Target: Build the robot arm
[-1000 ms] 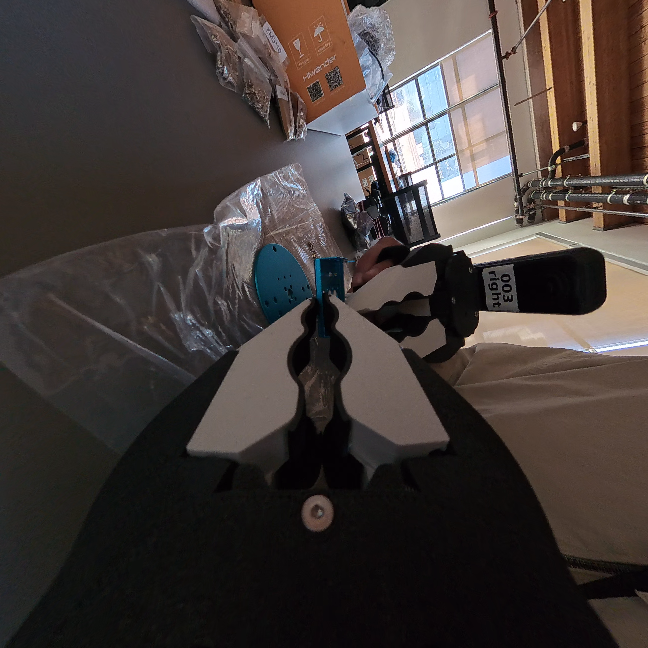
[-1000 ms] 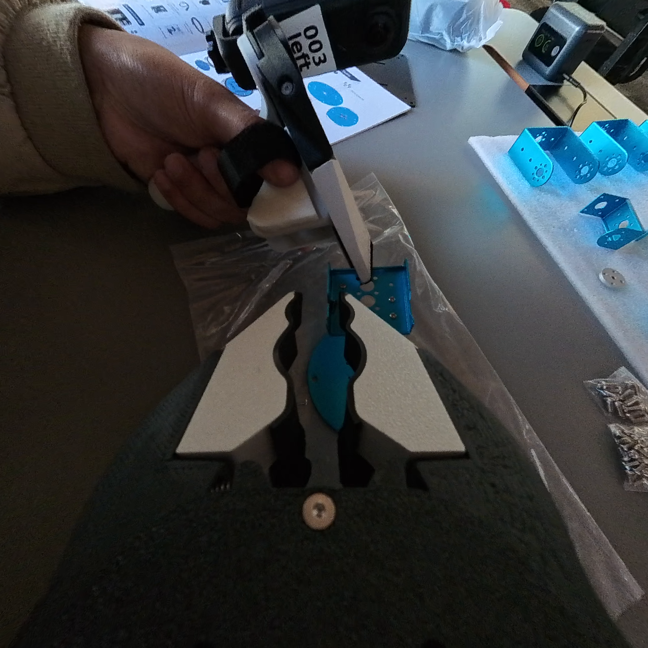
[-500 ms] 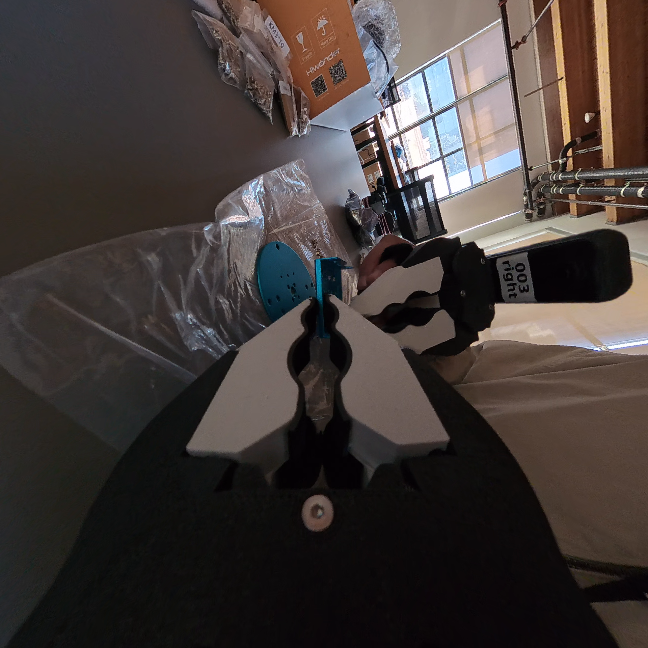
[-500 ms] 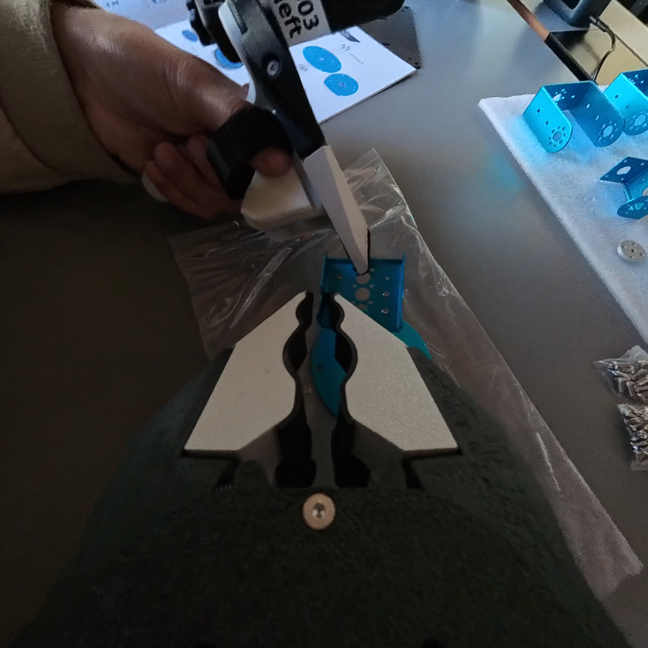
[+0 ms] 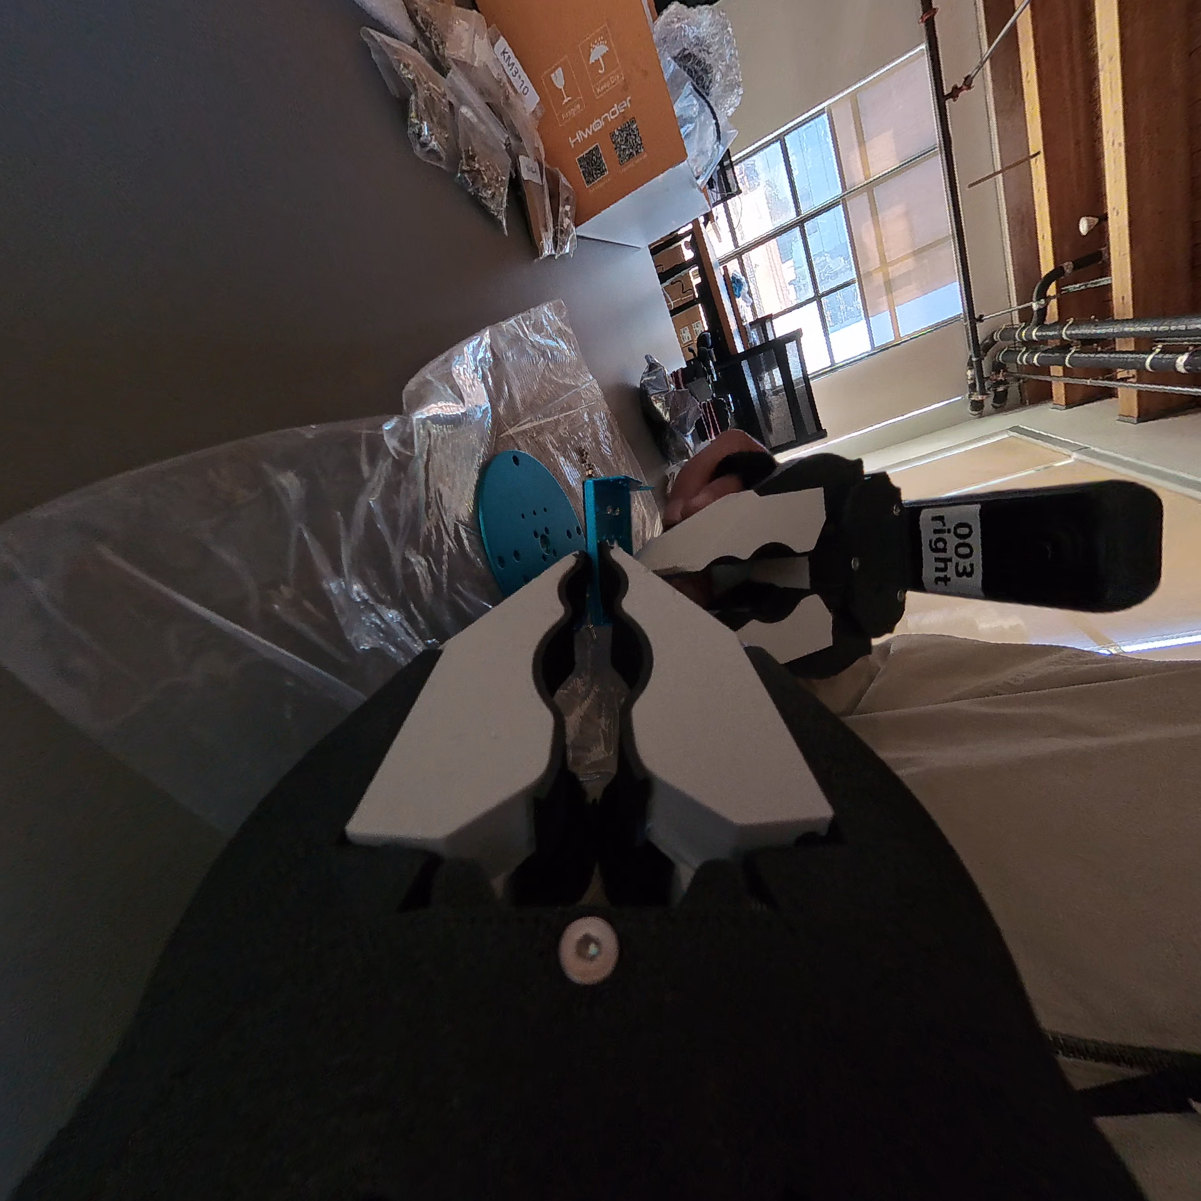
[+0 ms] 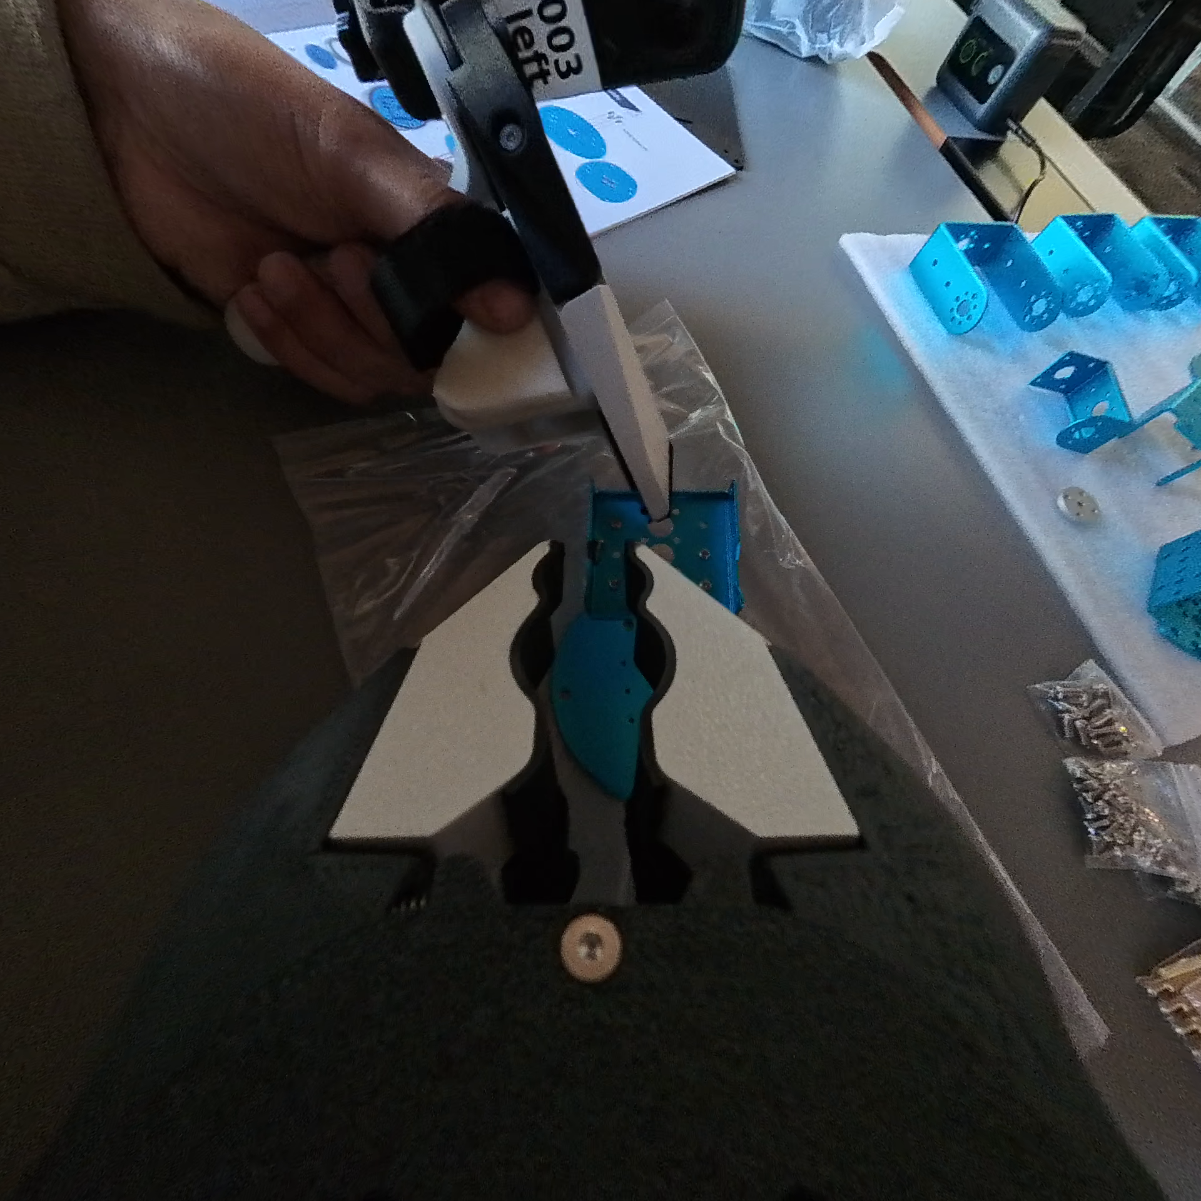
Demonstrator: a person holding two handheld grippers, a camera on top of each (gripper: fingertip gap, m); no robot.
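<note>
A blue U-shaped bracket with holes (image 6: 689, 552) stands over a blue disc (image 6: 598, 708) on a clear plastic bag (image 6: 403, 494). My left gripper (image 5: 601, 562) is shut on a thin wall of the bracket (image 5: 607, 520), with the disc (image 5: 520, 526) just beside it. In the right wrist view its white finger (image 6: 630, 403) comes down from above onto the bracket. My right gripper (image 6: 594, 549) is open and holds nothing. Its tips straddle the bracket's near wall, and the disc shows in the gap between its fingers. The right gripper also shows in the left wrist view (image 5: 767, 578).
A white foam sheet (image 6: 975, 403) at the right carries several blue brackets (image 6: 975, 279). Bags of screws (image 6: 1118, 812) lie near it. A printed sheet (image 6: 643, 162) and a small black device (image 6: 988, 65) lie farther back. An orange cardboard box (image 5: 585, 97) and more screw bags (image 5: 468, 130) stand across the table. The tips of both grippers are at nearly the same place.
My right gripper's fingers closed in half a second ago and now stand wider apart around the bracket wall. My left gripper has kept its grip on the bracket.
</note>
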